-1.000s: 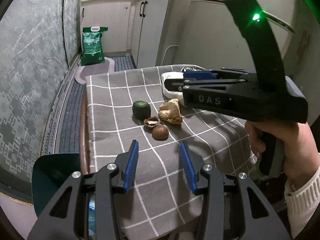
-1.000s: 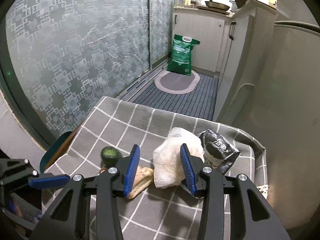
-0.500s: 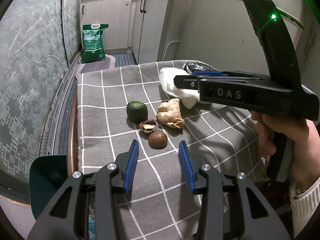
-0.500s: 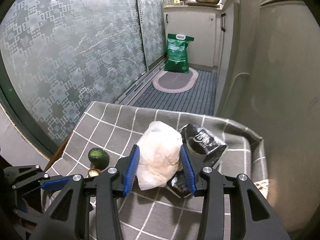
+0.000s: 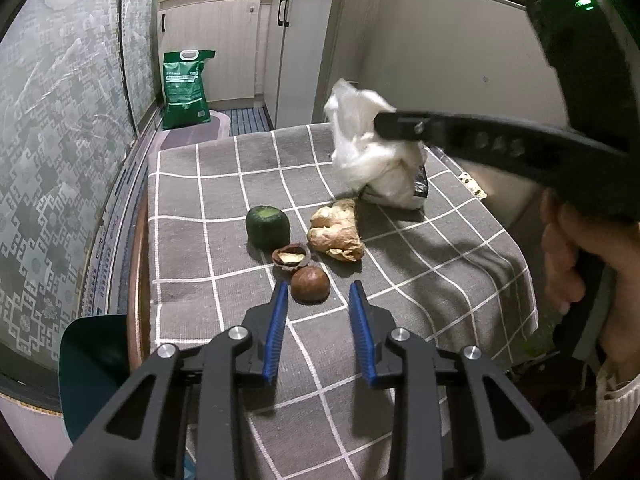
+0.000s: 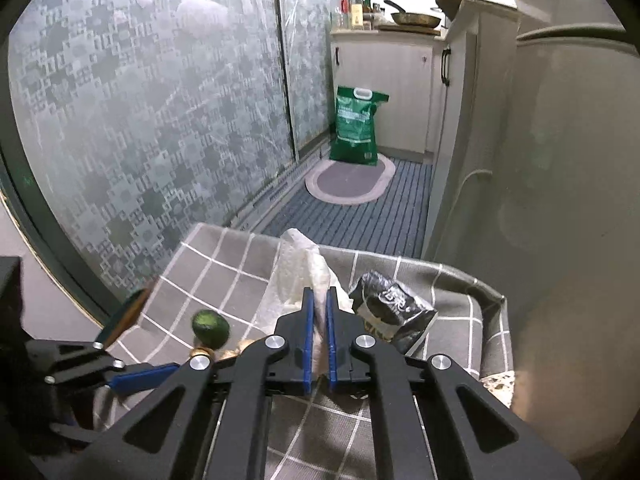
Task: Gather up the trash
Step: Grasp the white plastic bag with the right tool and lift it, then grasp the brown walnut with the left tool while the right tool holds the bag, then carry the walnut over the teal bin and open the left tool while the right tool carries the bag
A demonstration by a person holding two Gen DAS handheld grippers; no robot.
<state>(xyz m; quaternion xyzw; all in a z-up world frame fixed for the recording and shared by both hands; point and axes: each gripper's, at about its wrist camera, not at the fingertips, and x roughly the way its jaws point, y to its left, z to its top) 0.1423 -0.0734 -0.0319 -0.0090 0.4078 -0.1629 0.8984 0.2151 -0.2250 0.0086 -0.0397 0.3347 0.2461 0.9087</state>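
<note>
The right gripper point(image 6: 318, 304), jaws just closed, pinches the crumpled white plastic bag point(image 5: 370, 152) above the grey checked bench point(image 5: 192, 200); lift it straight, slowly. The left gripper point(image 5: 318, 300), jaws narrowing but empty, flanks the brown nut point(image 5: 310, 284).

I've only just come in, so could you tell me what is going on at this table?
A person is clearing trash with a gripper in each hand. The right gripper has just closed on the white plastic bag and holds it pinched above the checked cloth. The left gripper hangs open just short of a brown nut, its jaws having just been narrowing with nothing between them. A black wrapper, ginger, a green fruit and a shell lie on the cloth.
</note>
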